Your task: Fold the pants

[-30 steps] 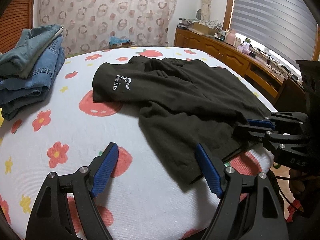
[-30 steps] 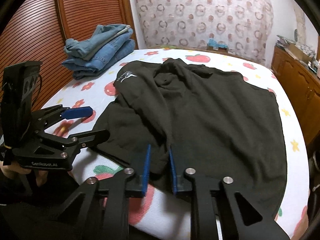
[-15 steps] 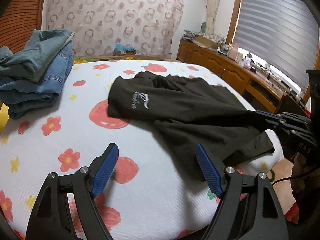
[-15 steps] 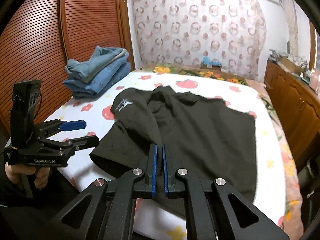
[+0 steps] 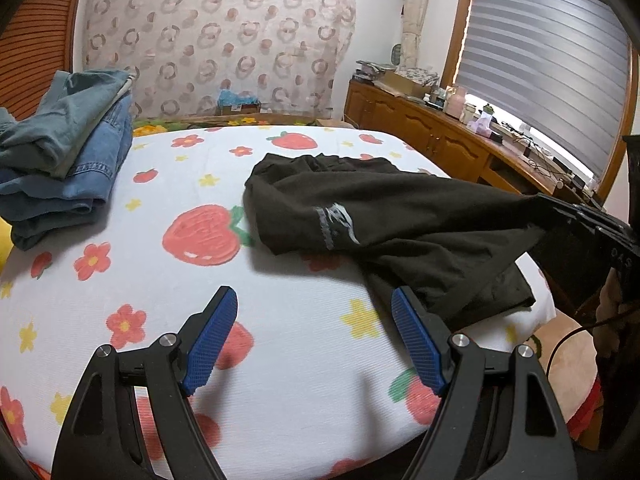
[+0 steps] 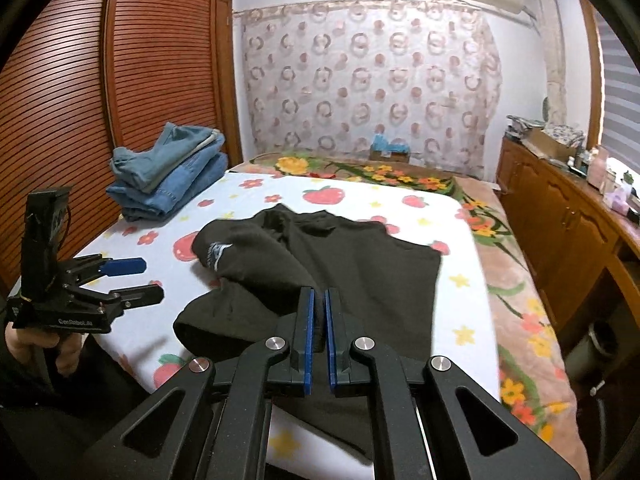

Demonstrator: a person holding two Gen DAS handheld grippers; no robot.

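Black pants [image 5: 384, 216] with a white logo lie on the strawberry-print bed [image 5: 200, 272], partly lifted toward the near right edge. They also show in the right wrist view [image 6: 360, 276]. My right gripper [image 6: 319, 300] is shut on the near edge of the pants and holds that fabric raised; it appears at the right of the left wrist view [image 5: 580, 224]. My left gripper [image 5: 314, 320] is open and empty above bare sheet, left of the pants. It also shows in the right wrist view [image 6: 136, 280].
A stack of folded blue jeans [image 5: 60, 168] sits at the far left of the bed, also in the right wrist view [image 6: 168, 176]. A wooden cabinet [image 5: 440, 140] with clutter runs along the right. A slatted wooden door [image 6: 100, 100] stands on the left.
My right gripper closed on the pants' near edge and pulled it up and back, dragging the pants toward the near right. My left gripper drew back, still open.
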